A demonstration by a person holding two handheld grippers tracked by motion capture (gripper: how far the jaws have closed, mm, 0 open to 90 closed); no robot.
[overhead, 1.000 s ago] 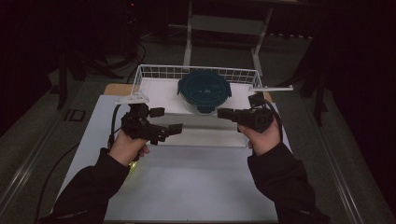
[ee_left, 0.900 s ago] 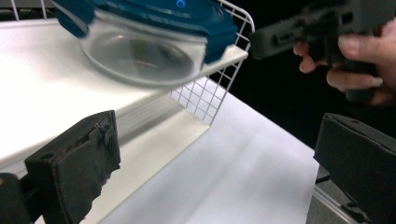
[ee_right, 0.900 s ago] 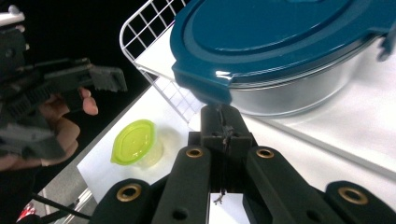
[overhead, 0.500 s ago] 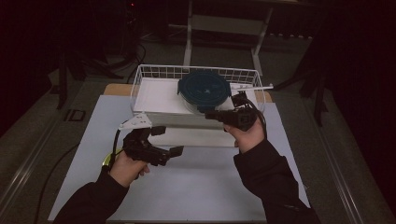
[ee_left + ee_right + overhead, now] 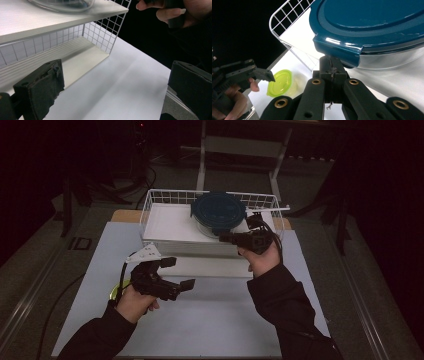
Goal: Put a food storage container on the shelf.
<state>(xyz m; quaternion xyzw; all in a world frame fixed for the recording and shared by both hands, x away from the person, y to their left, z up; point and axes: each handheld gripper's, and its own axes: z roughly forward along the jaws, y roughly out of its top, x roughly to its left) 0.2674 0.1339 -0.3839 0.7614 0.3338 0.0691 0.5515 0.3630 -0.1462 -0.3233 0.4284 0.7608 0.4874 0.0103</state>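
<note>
A glass container with a dark teal lid (image 5: 218, 209) sits on a white board inside a white wire basket (image 5: 150, 207). My right gripper (image 5: 223, 238) is shut and empty. In the right gripper view its tips (image 5: 332, 63) rest just under the corner tab of the teal lid (image 5: 372, 22). My left gripper (image 5: 176, 273) hovers open over the white table in front of the basket. In the left gripper view its jaws (image 5: 117, 82) stand wide apart with nothing between them, facing the basket's mesh (image 5: 100, 32).
A small container with a lime-green lid (image 5: 280, 82) stands on the table by the left hand and shows as a green edge (image 5: 116, 291) at that wrist. The white table top (image 5: 225, 320) stretches toward the near edge. Dark floor and stands surround the table.
My left gripper has drawn back from the basket toward the near side of the table. My right gripper has moved left, up to the teal-lidded container.
</note>
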